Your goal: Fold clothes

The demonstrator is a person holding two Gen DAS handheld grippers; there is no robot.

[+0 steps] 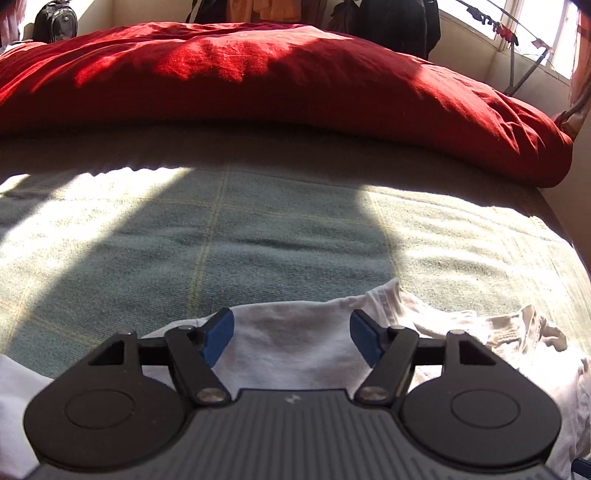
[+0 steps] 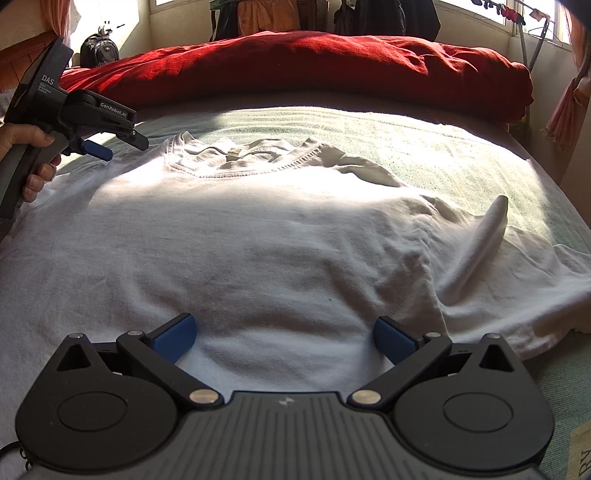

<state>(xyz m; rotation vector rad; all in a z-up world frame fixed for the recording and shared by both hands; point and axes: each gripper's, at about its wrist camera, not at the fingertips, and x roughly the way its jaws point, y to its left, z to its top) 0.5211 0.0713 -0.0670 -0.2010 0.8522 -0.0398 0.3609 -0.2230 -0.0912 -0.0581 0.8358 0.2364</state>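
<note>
A white T-shirt (image 2: 258, 236) lies spread flat on the bed, collar (image 2: 240, 155) at the far end, with a raised fold ridge (image 2: 476, 243) on its right side. My right gripper (image 2: 284, 338) is open and empty, low over the shirt's near part. My left gripper (image 1: 291, 332) is open and empty over the shirt's shoulder edge (image 1: 295, 343). It also shows in the right wrist view (image 2: 107, 147) at the far left, held by a hand, by the left shoulder.
The bed has a green checked blanket (image 1: 258, 229). A rolled red duvet (image 2: 314, 66) lies across the far end. A black backpack (image 2: 99, 48) and hanging clothes (image 2: 266, 14) stand by the far wall. A drying rack (image 2: 532, 33) is by the window.
</note>
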